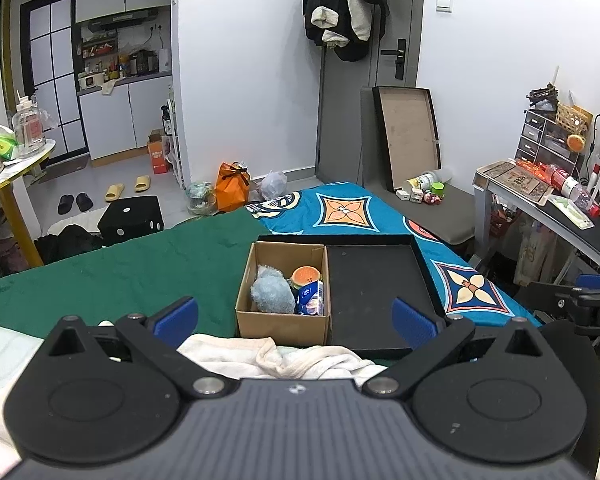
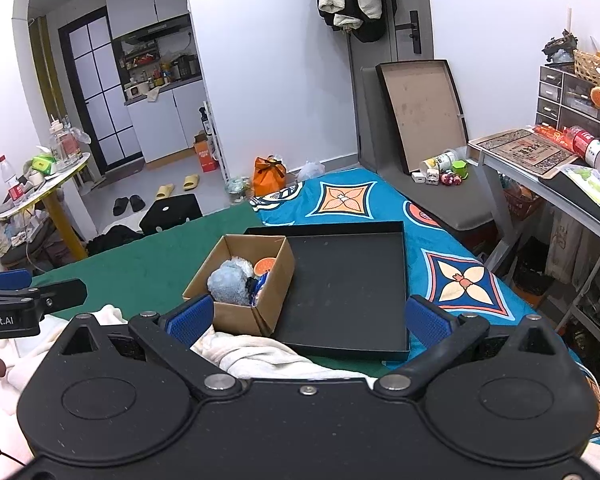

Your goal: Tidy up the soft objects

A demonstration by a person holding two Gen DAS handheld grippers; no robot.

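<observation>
A cardboard box (image 1: 283,326) (image 2: 236,314) sits on the bed, at the left end of a shallow black tray (image 1: 374,300) (image 2: 348,280). Inside it lie a fluffy grey-blue plush (image 1: 272,294) (image 2: 229,282), an orange round plush (image 1: 306,276) (image 2: 265,266) and a blue tissue pack (image 1: 311,299). A crumpled white cloth (image 1: 276,358) (image 2: 260,354) lies just in front of the box, under both grippers. My left gripper (image 1: 296,320) stands open above the cloth, nothing between its blue pads. My right gripper (image 2: 310,320) is open too, beside it.
The bed has a green sheet (image 1: 120,272) on the left and a blue patterned cover (image 1: 340,208) on the right. A desk (image 2: 540,168) with clutter stands at the right, a black stool (image 1: 132,220) on the floor beyond the bed, a yellow-legged table (image 1: 12,168) at the left.
</observation>
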